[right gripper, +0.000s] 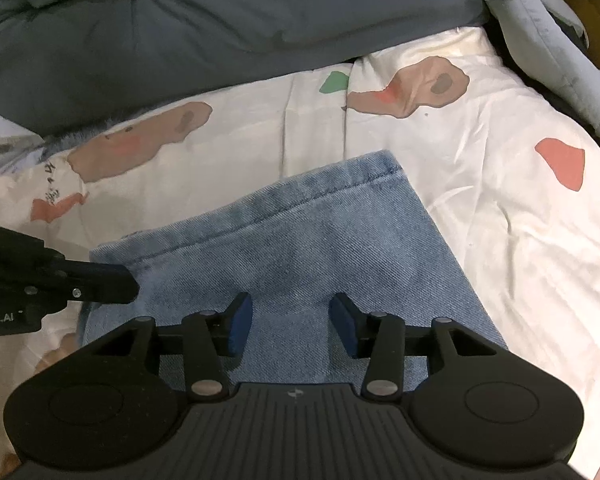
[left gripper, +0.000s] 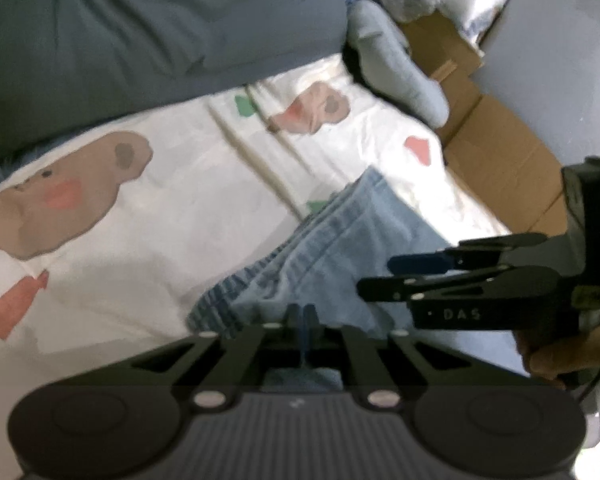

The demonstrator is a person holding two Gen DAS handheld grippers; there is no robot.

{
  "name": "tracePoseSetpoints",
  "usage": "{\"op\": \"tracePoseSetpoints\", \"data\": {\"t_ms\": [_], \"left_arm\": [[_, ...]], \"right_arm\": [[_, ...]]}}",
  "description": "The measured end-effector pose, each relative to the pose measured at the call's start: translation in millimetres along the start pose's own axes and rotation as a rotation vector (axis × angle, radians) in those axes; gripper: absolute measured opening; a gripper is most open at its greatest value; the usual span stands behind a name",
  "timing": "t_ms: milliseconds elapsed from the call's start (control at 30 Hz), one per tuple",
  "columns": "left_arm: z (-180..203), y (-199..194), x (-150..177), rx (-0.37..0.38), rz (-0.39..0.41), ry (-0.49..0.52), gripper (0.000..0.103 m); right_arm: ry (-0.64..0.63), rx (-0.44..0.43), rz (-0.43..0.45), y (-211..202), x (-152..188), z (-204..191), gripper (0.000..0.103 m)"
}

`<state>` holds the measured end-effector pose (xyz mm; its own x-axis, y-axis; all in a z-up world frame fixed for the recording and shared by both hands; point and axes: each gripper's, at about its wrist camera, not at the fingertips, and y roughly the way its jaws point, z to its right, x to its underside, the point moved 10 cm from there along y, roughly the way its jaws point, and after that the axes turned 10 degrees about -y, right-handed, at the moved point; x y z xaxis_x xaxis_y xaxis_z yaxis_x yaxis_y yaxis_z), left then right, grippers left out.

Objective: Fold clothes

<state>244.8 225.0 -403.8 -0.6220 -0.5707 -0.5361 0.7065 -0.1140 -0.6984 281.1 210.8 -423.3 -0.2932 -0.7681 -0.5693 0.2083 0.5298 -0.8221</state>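
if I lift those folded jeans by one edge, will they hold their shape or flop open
The folded jeans will probably flop: the stacked layer edges look loose, so lifting one edge could let the layers slide apart. The thick seamed denim suggests some weight for its size. The soft, rumpled bedsheet under it may bunch if you push instead.

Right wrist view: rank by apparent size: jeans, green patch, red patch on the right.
1. jeans, by far the largest
2. red patch
3. green patch, smallest, though it lies farther from the camera, so true size is unsure
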Motion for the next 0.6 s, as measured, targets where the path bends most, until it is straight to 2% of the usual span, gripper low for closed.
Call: {"op": "tracePoseSetpoints", "data": {"t_ms": [100, 167, 233, 267, 333, 400, 467, 600], "left_arm": [[13, -9, -5, 0.012, 0.027, 0.015, 0.017], [21, -9, -4, 0.022, 0.033, 0.027, 0.017], [29, -5, 0, 0.025, 0.029, 0.036, 0.017], [32, -3, 2, 0.026, 0.025, 0.039, 0.017], [37, 0, 7, 0.03, 0.016, 0.058, 0.02], [42, 0, 11, 0.033, 0.013, 0.081, 0.034], [45, -4, 14, 0.042, 0.017, 0.101, 0.039], [46, -8, 25, 0.061, -0.012, 0.131, 0.038]], "right_arm": [[-0.004, -0.063, 0.017, -18, -2, -4, 0.049], [-0.058, -0.072, 0.016, -29, 0, -10, 0.049], [-0.085, -0.081, 0.002, -32, 7, -14, 0.045], [-0.089, -0.084, -0.005, -32, 10, -15, 0.04], [-0.094, -0.09, -0.016, -28, 18, -17, 0.039], [-0.097, -0.096, -0.018, -23, 23, -19, 0.038], [-0.091, -0.101, -0.02, -18, 26, -20, 0.033], [-0.099, -0.084, -0.043, -7, 29, -24, 0.033]]}}
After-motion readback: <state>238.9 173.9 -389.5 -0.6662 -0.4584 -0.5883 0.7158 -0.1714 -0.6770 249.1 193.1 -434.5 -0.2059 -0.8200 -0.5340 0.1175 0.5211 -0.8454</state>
